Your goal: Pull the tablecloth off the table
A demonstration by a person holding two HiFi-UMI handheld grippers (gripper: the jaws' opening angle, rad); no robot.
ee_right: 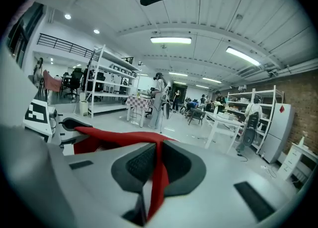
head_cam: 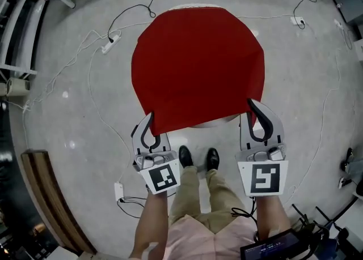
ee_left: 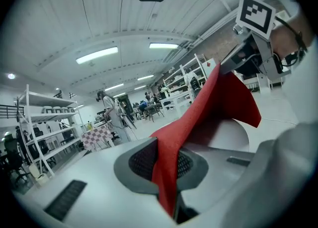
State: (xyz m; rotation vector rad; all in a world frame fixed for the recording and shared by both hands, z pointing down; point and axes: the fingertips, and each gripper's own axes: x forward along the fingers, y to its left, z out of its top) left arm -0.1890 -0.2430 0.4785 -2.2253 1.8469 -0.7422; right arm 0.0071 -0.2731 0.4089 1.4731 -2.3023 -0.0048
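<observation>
A red tablecloth (head_cam: 198,66) lies over a white round table (head_cam: 218,122), whose rim shows under the near edge. My left gripper (head_cam: 151,115) is shut on the cloth's near left corner, and the red fabric (ee_left: 166,172) is pinched between its pads. At the near right corner my right gripper (head_cam: 251,103) is shut on the cloth too, a red fold (ee_right: 159,172) clamped between its pads. Both near corners are held up off the table. Seen from my left gripper, the cloth (ee_left: 218,98) stretches over to my right gripper (ee_left: 238,63).
Cables and a power strip (head_cam: 110,43) lie on the grey floor round the table. The person's shoes (head_cam: 198,158) stand close to the table's near edge. A wooden bench (head_cam: 51,202) is at the lower left. Shelving (ee_right: 104,80) and people (ee_right: 159,100) stand farther off.
</observation>
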